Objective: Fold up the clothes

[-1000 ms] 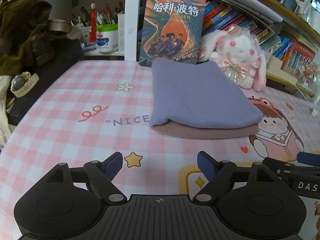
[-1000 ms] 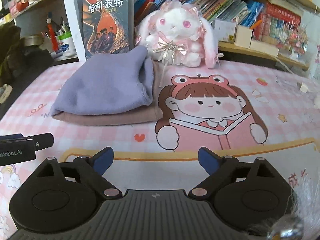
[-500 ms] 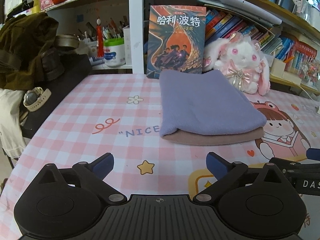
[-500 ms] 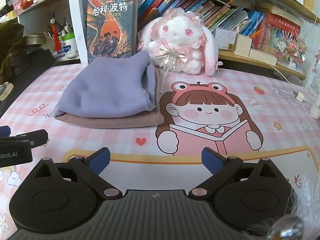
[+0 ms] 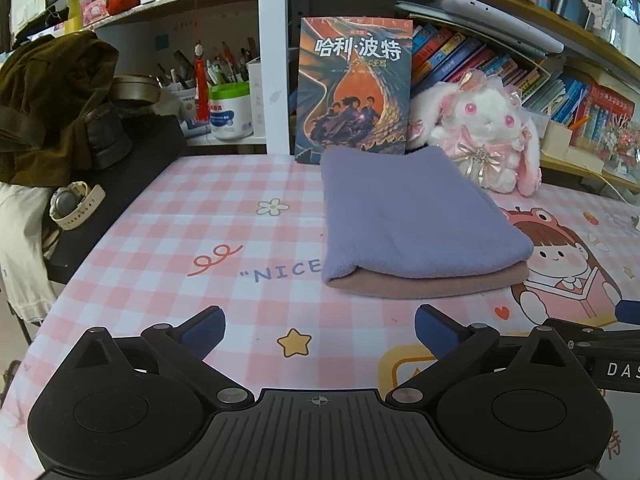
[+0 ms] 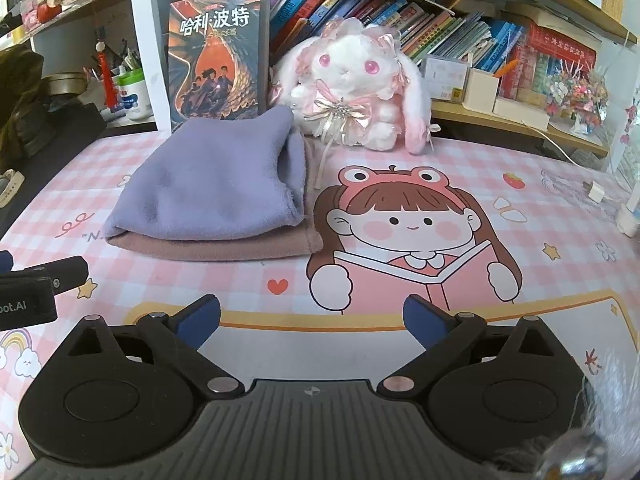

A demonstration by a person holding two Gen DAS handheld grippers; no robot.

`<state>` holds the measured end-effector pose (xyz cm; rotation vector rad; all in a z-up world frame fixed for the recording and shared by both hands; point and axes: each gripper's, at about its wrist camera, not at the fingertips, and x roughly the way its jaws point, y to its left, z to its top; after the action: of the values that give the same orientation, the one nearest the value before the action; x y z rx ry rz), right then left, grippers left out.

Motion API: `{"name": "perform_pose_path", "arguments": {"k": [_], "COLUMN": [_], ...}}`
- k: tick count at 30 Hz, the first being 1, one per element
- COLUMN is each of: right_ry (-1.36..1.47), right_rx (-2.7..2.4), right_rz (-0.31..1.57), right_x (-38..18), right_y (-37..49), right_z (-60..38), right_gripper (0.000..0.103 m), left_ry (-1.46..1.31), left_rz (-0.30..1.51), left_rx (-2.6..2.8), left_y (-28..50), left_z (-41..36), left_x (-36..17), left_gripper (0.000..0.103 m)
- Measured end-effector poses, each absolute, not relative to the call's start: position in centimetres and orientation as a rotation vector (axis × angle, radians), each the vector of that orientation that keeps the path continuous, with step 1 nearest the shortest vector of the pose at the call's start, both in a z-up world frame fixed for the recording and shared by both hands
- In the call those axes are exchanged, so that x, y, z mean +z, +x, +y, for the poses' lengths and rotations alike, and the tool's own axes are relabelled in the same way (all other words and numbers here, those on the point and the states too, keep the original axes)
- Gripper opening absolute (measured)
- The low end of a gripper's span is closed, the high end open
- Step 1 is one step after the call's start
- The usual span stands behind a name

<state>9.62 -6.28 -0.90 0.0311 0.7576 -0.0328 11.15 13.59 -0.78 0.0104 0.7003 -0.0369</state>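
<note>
A folded purple cloth (image 5: 404,220) lies on top of a folded dusty-pink cloth (image 5: 420,286) in a neat stack at the back of the pink printed table mat (image 5: 200,248). The stack also shows in the right wrist view, purple (image 6: 216,192) over pink (image 6: 224,248). My left gripper (image 5: 318,330) is open and empty, held well in front of the stack. My right gripper (image 6: 312,322) is open and empty, in front and to the right of the stack. Each gripper's body shows at the edge of the other's view.
A book (image 5: 354,88) stands upright behind the stack, and a white plush rabbit (image 6: 352,88) sits beside it. Bookshelves (image 6: 500,52) run along the back. Dark clothes (image 5: 52,108) and a watch (image 5: 74,204) lie off the table's left edge. A charger plug (image 6: 596,192) lies far right.
Both grippers have drawn back and up from the stack, so it looks smaller and further away. Their jaws have opened a little wider. The stack has not moved.
</note>
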Motion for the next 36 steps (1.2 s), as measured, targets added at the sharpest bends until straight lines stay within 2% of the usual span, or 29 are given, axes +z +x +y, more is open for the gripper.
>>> {"name": "perform_pose_path", "arguments": {"k": [9, 36], "right_ry": [0.032, 0.026], "right_rx": [-0.046, -0.057], "right_rz": [0.765, 0.802], "right_x": [-1.00, -1.45], "right_y": [9.74, 10.33], "right_z": [-6.41, -6.32], "right_gripper": [0.103, 0.103], "left_ry": [0.010, 0.008], "left_rz": [0.718, 0.750], "left_rx": [-0.042, -0.048], "left_y": [11.32, 11.86], "left_z": [13.55, 13.64], "left_x": [-1.04, -1.49], "left_gripper": [0.102, 0.102]}}
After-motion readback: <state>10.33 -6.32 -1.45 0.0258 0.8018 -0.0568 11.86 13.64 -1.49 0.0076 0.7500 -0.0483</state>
